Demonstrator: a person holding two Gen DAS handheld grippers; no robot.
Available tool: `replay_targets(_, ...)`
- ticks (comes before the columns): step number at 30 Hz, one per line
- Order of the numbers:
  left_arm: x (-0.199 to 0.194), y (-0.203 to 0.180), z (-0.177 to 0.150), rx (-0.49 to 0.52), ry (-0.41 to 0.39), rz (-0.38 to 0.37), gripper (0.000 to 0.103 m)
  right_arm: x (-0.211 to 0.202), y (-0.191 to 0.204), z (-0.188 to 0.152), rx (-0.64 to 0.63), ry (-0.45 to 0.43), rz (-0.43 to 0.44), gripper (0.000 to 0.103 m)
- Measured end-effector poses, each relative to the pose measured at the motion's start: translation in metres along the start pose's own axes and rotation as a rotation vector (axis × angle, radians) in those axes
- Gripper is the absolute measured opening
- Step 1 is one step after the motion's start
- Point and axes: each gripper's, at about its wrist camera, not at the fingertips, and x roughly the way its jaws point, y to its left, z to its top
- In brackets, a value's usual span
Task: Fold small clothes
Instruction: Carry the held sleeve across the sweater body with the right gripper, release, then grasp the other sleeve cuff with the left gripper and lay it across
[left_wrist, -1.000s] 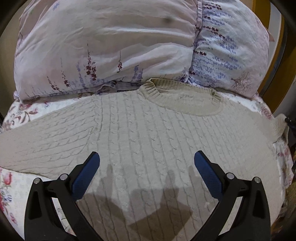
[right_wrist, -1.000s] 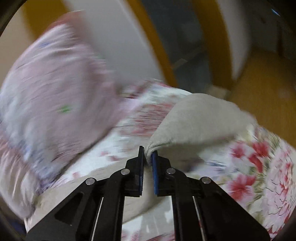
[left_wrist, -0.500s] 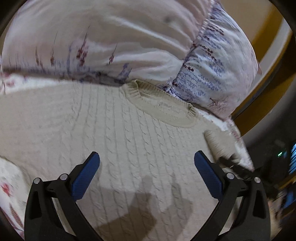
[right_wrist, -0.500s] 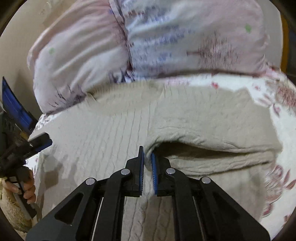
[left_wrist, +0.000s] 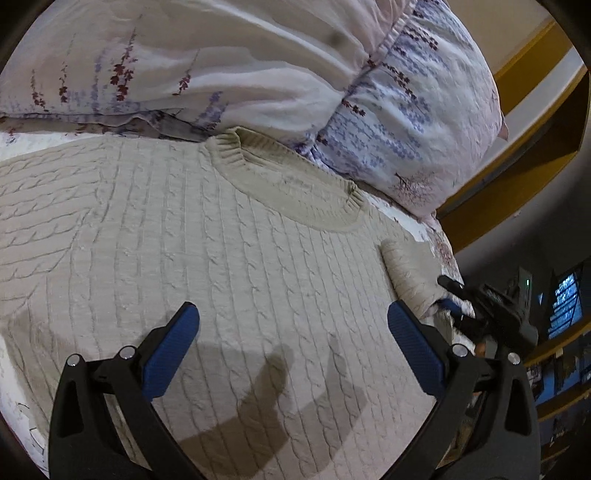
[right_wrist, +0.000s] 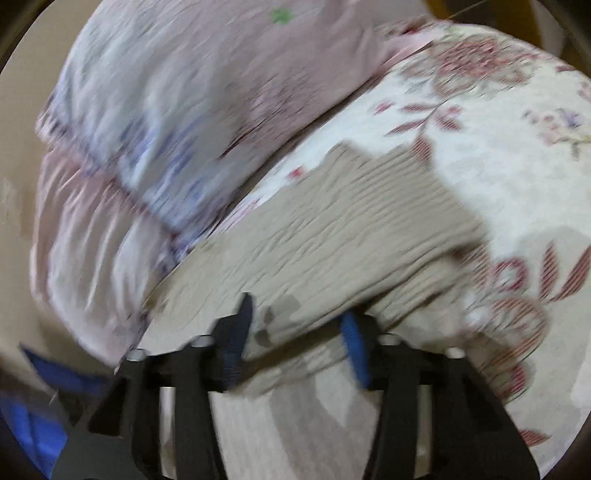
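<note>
A beige cable-knit sweater (left_wrist: 229, 258) lies flat on the bed, its ribbed collar (left_wrist: 295, 184) toward the pillows. My left gripper (left_wrist: 291, 332) hovers open and empty over the sweater's chest. The sweater's right sleeve (right_wrist: 332, 236) is folded inward over the body; it also shows in the left wrist view (left_wrist: 410, 269). My right gripper (right_wrist: 295, 332) is open, its fingers apart on either side of the folded sleeve's edge. It also shows in the left wrist view (left_wrist: 458, 299) at the sweater's right edge. The right wrist view is blurred.
Two floral pillows (left_wrist: 258, 74) lie just beyond the collar, also in the right wrist view (right_wrist: 166, 129). A floral bedsheet (right_wrist: 498, 166) covers the bed to the right of the sleeve. A yellow wooden frame (left_wrist: 517, 155) stands past the bed's right edge.
My right gripper carried the sleeve inward over the sweater body and has now opened, letting it go. My left gripper shifted slightly right, still open.
</note>
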Motion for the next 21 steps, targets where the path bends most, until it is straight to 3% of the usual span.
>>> replay_targets(2, -0.003, 0.001, -0.001, 0.001, -0.007, -0.004, 0.101, -0.003, 0.015, 0.006, -0.07, -0.051, -0.046, 0.013)
replay_targets(4, -0.007, 0.004, -0.002, -0.02, -0.019, -0.045, 0.101, -0.009, 0.042, 0.008, -0.172, -0.106, -0.037, 0.01)
replay_targets(7, -0.011, 0.011, -0.003, -0.077, -0.031, -0.134, 0.101, -0.016, 0.096, -0.006, -0.357, -0.122, 0.082, 0.01)
replay_targets(9, -0.012, 0.014, -0.003, -0.114, -0.032, -0.174, 0.101, -0.005, 0.135, -0.029, -0.506, -0.003, 0.187, 0.01)
replay_targets(11, -0.012, 0.016, -0.003, -0.139, -0.029, -0.193, 0.101, 0.012, 0.156, -0.056, -0.624, 0.13, 0.22, 0.013)
replay_targets(12, -0.011, 0.017, -0.003, -0.149, -0.025, -0.199, 0.101, 0.021, 0.162, -0.069, -0.672, 0.193, 0.224, 0.021)
replay_targets(13, -0.01, 0.017, -0.004, -0.161, -0.019, -0.199, 0.1, 0.028, 0.165, -0.078, -0.695, 0.231, 0.223, 0.032)
replay_targets(17, -0.003, 0.019, -0.006, -0.199, 0.005, -0.201, 0.095, 0.04, 0.149, -0.092, -0.666, 0.313, 0.209, 0.046)
replay_targets(21, 0.008, 0.025, -0.003, -0.263, 0.033, -0.174, 0.071, 0.023, 0.102, -0.071, -0.48, 0.326, 0.219, 0.061)
